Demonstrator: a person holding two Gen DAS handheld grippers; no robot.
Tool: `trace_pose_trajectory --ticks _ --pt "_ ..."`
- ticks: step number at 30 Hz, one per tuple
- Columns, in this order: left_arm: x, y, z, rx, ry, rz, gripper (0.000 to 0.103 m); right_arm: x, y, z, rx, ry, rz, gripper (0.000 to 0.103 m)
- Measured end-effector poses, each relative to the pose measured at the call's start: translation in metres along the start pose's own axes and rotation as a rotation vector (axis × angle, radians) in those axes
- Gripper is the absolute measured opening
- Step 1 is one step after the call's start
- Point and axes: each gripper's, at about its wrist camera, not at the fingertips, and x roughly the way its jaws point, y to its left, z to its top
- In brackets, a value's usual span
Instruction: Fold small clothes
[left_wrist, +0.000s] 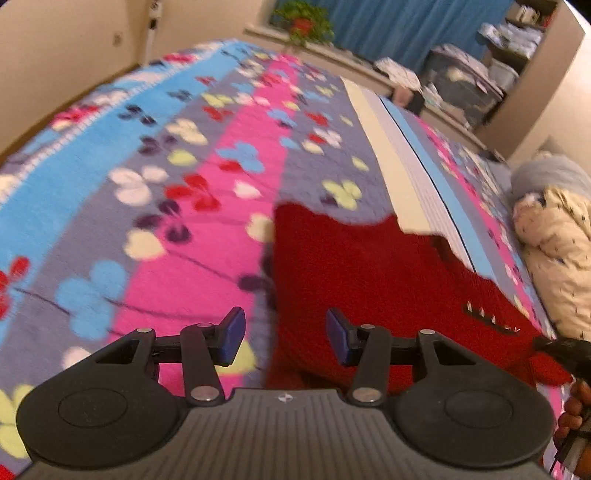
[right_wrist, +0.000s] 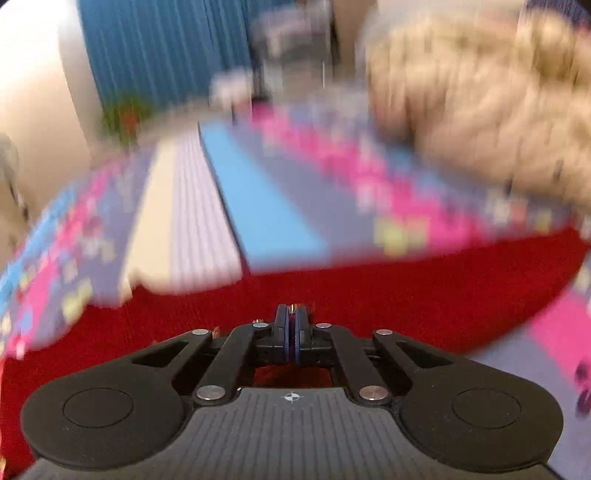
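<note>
- Left wrist view: the left gripper (left_wrist: 285, 334) hangs with its jaws wide apart and holds nothing, above the left edge of the red garment (left_wrist: 369, 273).
- This fuzzy red knit lies spread on the flowered blanket (left_wrist: 147, 166), with a small stitched mark near its right side.
- Right wrist view, blurred: the right gripper (right_wrist: 290, 334) has its jaws pressed together over the red garment (right_wrist: 406, 295); whether cloth is pinched, I cannot tell.
</note>
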Motion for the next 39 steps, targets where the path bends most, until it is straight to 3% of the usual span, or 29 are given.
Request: trace_pose_trajectory --ticks 1,3,4,6,9,11,12,13,14,16,20,22,24,27,32,33,36,39 --pt "0.005 -0.004 -0.004 0.021 0.014 0.0 0.054 0.005 -0.005 -0.004 -0.022 0.043 -0.048 0.003" --pt "0.021 -0.01 -0.015 0.067 0.048 0.022 0.054 0.001 -0.011 -0.009 -0.07 0.026 -0.108 0.01" --pt "0.03 -0.01 -0.02 0.084 0.073 0.046 0.054 -0.003 -0.018 -0.011 -0.079 0.018 -0.107 0.02" --pt "0.041 -0.007 -0.027 0.08 0.107 0.073 0.054 -0.014 -0.032 -0.014 -0.075 0.007 -0.093 0.027" --pt "0.024 -0.018 -0.025 0.112 0.041 0.083 0.05 -0.036 -0.06 -0.018 -0.096 -0.021 -0.079 0.027" --pt "0.012 -0.026 -0.026 0.146 -0.051 0.003 0.05 -0.05 -0.082 -0.017 -0.101 -0.033 -0.056 0.029" --pt "0.015 -0.027 -0.029 0.153 -0.051 -0.035 0.05 -0.059 -0.092 -0.018 -0.101 -0.034 -0.04 0.031" --pt "0.028 -0.025 -0.036 0.166 -0.004 -0.037 0.05 -0.066 -0.101 -0.017 -0.102 -0.031 -0.028 0.032" --pt "0.039 -0.023 -0.043 0.184 0.034 0.004 0.056 -0.074 -0.111 -0.019 -0.105 -0.025 -0.018 0.032" --pt "0.038 -0.023 -0.049 0.203 0.021 0.042 0.063 -0.088 -0.124 -0.023 -0.106 -0.023 -0.008 0.032" --pt "-0.009 -0.034 -0.055 0.214 -0.09 -0.021 0.063 -0.117 -0.15 -0.04 -0.054 -0.07 0.063 0.038" --pt "-0.033 -0.048 -0.067 0.251 -0.13 -0.027 0.063 -0.114 -0.161 -0.051 -0.019 -0.007 0.058 0.039" --pt "-0.05 -0.065 -0.084 0.302 -0.141 -0.034 0.063 -0.117 -0.164 -0.05 0.012 -0.017 0.07 0.039" --pt "-0.071 -0.096 -0.115 0.369 -0.098 -0.024 0.063 -0.123 -0.156 -0.052 -0.049 -0.053 0.066 0.039" --pt "-0.137 -0.134 -0.17 0.611 -0.155 -0.087 0.063 -0.134 -0.161 -0.052 -0.031 -0.067 0.102 0.039" --pt "-0.148 -0.136 -0.175 0.653 -0.171 -0.093 0.063 -0.137 -0.164 -0.051 -0.023 -0.071 0.113 0.036" --pt "-0.182 -0.129 -0.177 0.741 -0.23 -0.111 0.065 -0.143 -0.176 -0.047 -0.007 -0.094 0.128 0.016" --pt "-0.201 -0.104 -0.167 0.709 -0.281 -0.133 0.065 -0.143 -0.19 -0.043 0.015 -0.117 0.1 0.014"
